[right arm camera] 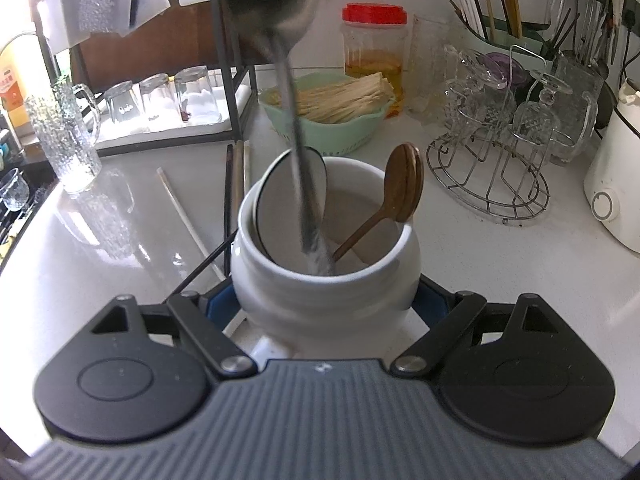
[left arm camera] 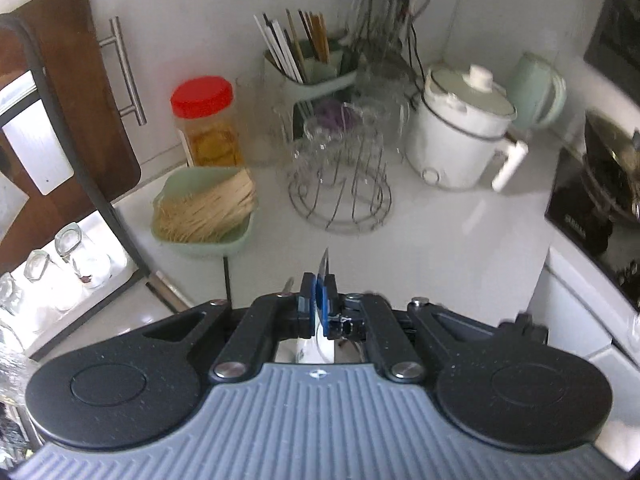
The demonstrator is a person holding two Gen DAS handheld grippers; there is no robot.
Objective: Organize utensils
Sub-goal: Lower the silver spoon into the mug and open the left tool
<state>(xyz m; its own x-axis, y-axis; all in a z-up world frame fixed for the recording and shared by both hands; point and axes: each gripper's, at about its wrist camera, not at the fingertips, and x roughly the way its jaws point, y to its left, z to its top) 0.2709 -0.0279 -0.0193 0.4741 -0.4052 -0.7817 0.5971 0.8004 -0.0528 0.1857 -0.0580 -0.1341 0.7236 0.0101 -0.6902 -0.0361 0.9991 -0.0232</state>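
Observation:
My right gripper (right arm camera: 324, 306) is shut on a white ceramic jar (right arm camera: 320, 300), with its blue pads against both sides. In the jar stand a wooden spoon (right arm camera: 404, 192), a white round-bowled spoon (right arm camera: 280, 208) and the handle of a metal spoon (right arm camera: 298, 168). The metal spoon's bowl is a dark blur at the top edge. My left gripper (left arm camera: 319, 292) is shut on a thin metal utensil (left arm camera: 324, 266), seen edge-on and most likely that spoon. Loose chopsticks (right arm camera: 236, 176) and one white chopstick (right arm camera: 188, 216) lie on the counter behind and left of the jar.
A green basket of pale sticks (right arm camera: 332, 120), a red-lidded jar (right arm camera: 374, 48), a wire rack of glasses (right arm camera: 492, 168) and a chopstick holder (left arm camera: 308, 68) stand at the back. A white pot (left arm camera: 460, 136) and a cooktop (left arm camera: 592, 204) are to the right. A shelf of glasses (right arm camera: 160, 100) is on the left.

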